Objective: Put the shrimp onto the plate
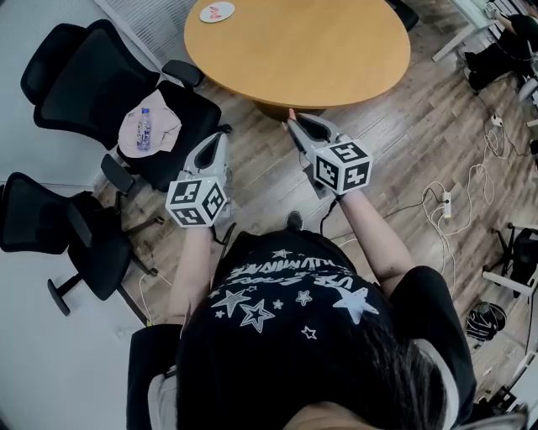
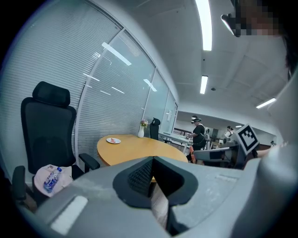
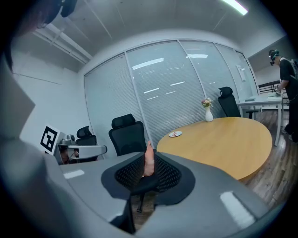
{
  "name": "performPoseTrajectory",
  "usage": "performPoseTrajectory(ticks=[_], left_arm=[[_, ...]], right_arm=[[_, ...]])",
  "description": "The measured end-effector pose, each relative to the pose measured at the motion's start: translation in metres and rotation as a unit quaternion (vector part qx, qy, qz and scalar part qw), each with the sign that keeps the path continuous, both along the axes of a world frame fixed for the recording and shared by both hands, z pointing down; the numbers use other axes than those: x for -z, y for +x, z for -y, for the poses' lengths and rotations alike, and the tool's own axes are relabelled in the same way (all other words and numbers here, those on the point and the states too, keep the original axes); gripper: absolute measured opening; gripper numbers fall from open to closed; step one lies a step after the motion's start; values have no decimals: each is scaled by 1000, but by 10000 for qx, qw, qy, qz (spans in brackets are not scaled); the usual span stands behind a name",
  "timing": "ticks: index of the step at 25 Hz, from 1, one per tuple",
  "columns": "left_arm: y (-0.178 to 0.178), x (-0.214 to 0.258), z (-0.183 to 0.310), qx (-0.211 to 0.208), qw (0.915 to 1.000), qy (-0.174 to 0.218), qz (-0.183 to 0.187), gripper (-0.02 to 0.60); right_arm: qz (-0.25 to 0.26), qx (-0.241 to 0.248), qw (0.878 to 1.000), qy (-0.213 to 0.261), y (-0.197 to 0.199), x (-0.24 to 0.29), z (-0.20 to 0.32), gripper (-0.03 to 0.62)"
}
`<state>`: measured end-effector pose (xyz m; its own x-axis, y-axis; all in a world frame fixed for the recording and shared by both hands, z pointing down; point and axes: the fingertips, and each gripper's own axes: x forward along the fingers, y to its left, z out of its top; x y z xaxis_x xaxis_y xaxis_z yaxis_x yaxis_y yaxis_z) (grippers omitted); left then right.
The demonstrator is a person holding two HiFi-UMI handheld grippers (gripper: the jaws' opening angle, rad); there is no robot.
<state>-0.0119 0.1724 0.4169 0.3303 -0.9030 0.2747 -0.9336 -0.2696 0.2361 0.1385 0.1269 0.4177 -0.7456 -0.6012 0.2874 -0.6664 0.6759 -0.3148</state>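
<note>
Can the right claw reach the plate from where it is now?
Probably not yet: the right claw, holding the shrimp, hangs short of the table, and the plate sits at its far side.

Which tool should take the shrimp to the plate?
Right. The right tool is shut on the shrimp and sits by the table edge; the left tool is shut, empty. The plate lies across the table.

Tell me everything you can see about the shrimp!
The shrimp is small, pale pinkish-orange and smooth, maybe a toy. It sits lengthwise, pinched between the two dark padded jaws of the right tool, with its narrow tip poking out past them. Only the jaws touch it. It is held in the air near the edge of the round wooden table, not yet on the plate.
</note>
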Motion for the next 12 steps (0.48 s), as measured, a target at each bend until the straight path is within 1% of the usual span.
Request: performPoseTrajectory(ticks=[5,10,12], left_arm=[[9,-4,4,158,9998,23,80,2],[23,-4,6,277,9995,22,145,2],[23,-5,7,306,9994,5,139,2]], right_arm=[[309,122,9994,-108,11,-1,6,67],[350,190,9989,-249,26,-6,13,69],[368,226,9986,-309,27,-8,18,69]])
